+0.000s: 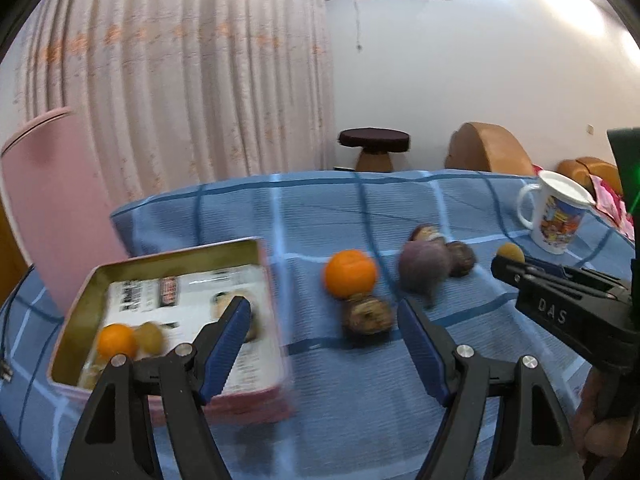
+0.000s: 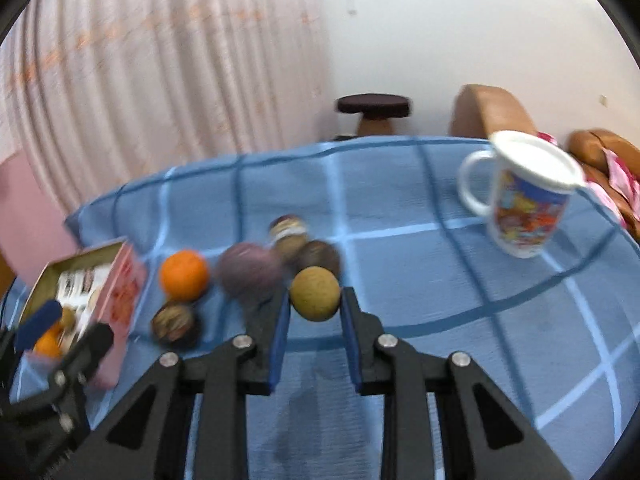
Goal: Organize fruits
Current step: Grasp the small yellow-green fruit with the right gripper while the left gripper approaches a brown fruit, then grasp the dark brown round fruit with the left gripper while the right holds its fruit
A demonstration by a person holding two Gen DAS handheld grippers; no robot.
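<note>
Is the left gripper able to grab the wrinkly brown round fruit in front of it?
Probably yes. The left gripper is open and empty, and the wrinkly brown round fruit lies ahead between its fingers on the blue checked cloth, nothing blocking.

The left gripper [image 1: 324,344] stands with its blue-padded jaws spread wide and nothing between them, pointing toward twelve o'clock. The right gripper [image 2: 314,320] has its jaws drawn in, pads pressed on both sides of a round tan fruit [image 2: 315,294]. In the left wrist view its black body enters from three o'clock.
</note>
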